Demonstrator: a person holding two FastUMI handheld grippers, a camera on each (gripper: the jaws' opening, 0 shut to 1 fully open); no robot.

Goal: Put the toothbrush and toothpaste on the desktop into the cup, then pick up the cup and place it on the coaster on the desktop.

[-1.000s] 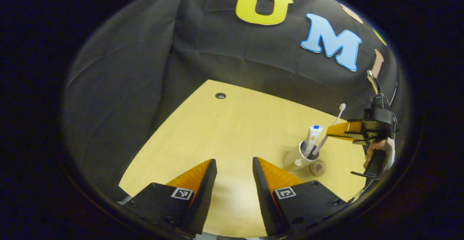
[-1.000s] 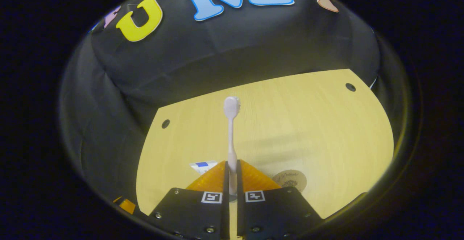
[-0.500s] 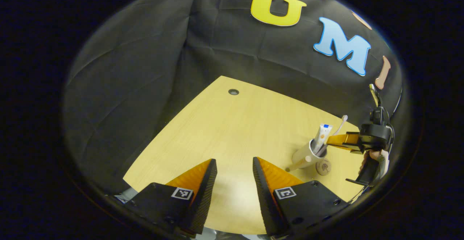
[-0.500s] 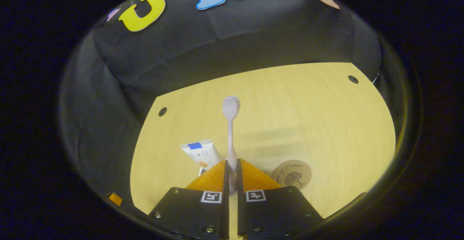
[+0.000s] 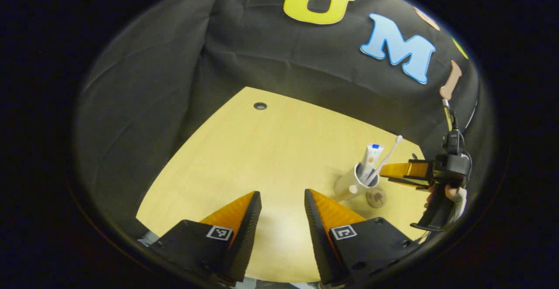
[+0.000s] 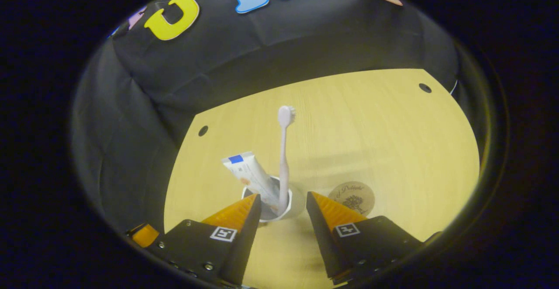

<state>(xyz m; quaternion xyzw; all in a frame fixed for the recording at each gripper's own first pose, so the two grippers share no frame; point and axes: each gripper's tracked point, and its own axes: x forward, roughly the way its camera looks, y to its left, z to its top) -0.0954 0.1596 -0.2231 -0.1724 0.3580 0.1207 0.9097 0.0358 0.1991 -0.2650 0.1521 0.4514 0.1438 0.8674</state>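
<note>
A white cup stands on the wooden desktop with the toothpaste tube and the pale toothbrush leaning inside it. My right gripper is open, its fingers a little short of the cup on either side, holding nothing. A round brown coaster lies just right of the cup. In the left gripper view the cup, toothbrush, toothpaste and coaster sit far right, with the right gripper beside them. My left gripper hangs open over bare desktop.
Small dark holes mark the desktop's far corners. The black cloth wall closes the desk's far side. A hand holds the right gripper's handle at the right edge of the left gripper view.
My right gripper has opened and let go of the toothbrush, which now stands in the cup. It has drawn back slightly, so the cup shows between its fingers. The left gripper stayed open.
</note>
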